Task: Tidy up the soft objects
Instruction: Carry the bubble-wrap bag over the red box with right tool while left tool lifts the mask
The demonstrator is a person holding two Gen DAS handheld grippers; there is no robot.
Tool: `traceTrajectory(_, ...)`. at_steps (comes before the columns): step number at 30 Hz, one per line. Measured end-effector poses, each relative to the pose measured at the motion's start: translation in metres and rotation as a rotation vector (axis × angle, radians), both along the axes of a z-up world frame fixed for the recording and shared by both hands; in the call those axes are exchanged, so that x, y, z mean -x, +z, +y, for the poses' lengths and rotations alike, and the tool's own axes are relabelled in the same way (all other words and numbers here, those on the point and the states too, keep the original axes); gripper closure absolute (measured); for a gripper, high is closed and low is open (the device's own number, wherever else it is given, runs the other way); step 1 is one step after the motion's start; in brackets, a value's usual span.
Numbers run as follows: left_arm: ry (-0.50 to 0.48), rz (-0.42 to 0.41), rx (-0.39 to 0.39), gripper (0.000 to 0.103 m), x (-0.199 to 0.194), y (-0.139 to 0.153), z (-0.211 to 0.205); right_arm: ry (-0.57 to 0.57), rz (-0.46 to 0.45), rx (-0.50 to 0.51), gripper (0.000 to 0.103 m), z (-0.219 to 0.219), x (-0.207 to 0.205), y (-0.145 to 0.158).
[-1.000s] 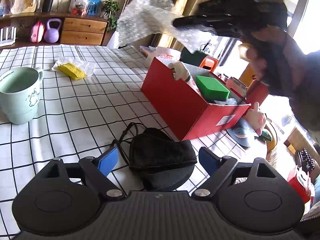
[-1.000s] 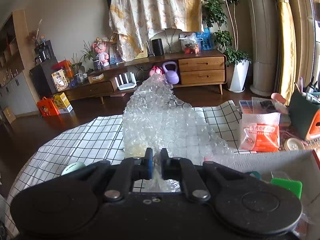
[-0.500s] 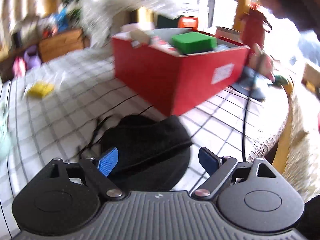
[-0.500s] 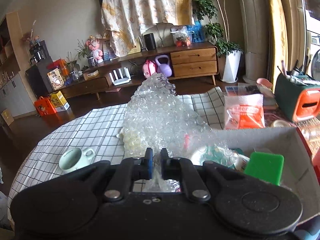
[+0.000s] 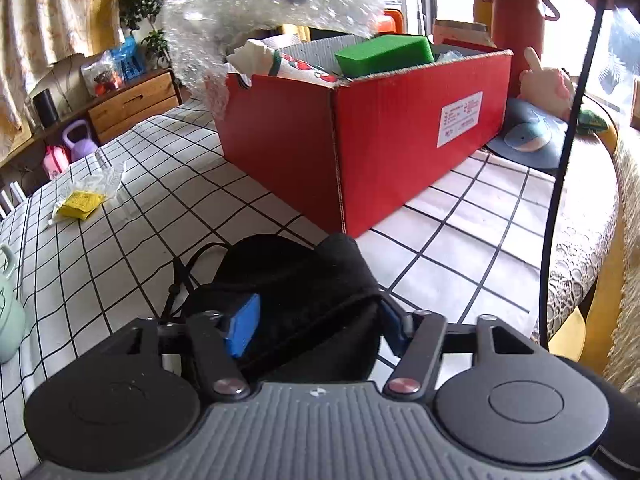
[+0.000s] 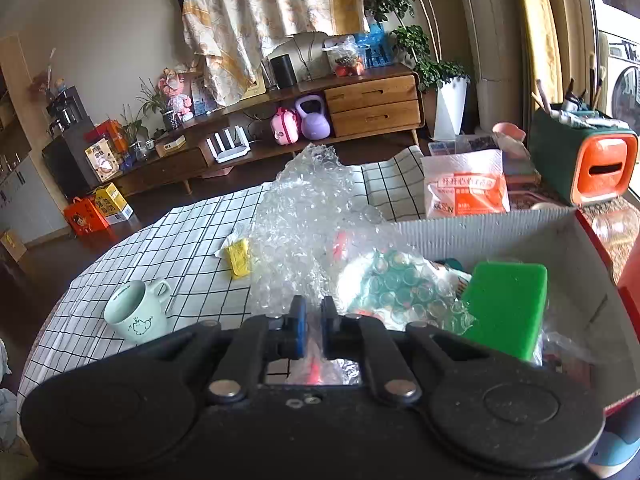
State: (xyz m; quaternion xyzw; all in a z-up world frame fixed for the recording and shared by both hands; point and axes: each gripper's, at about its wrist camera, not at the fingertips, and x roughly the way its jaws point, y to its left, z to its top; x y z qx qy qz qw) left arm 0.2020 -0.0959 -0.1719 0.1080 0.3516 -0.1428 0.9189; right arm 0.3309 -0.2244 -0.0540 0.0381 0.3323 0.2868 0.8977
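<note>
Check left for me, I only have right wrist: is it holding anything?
Observer: Yes. The left gripper is shut on a black cloth with cords, lying on the table.
Operator: Where from the box?
Observer: Right by the near bottom corner of the red box.
Operator: Is my wrap inside the rim?
Observer: Not all of it. Part of the bubble wrap hangs outside the box's far-left corner.

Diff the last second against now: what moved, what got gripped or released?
The right gripper stayed shut on the bubble wrap and carried it from beside the red box to over its open top. The left gripper moved in on the black mask and narrowed: its fingers now press the mask's sides. The green sponge, mint mug and yellow packet stayed put.
</note>
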Motion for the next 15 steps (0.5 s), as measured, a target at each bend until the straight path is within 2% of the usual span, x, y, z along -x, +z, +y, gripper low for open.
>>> traceTrajectory(3, 0.024, 0.002, 0.037, 0.064, 0.000, 0.007, 0.004, -0.003, 0.005, -0.011, 0.096, -0.006, 0.002, -0.002)
traceTrajectory(9, 0.088, 0.016, 0.096, 0.081, -0.002, 0.023, 0.014, -0.007, 0.007, -0.024, 0.096, -0.018, 0.012, -0.004)
traceTrajectory(15, 0.141, -0.023, 0.138, 0.088, -0.002, 0.046, 0.028, -0.014, 0.002, -0.020, 0.096, -0.031, 0.029, -0.004)
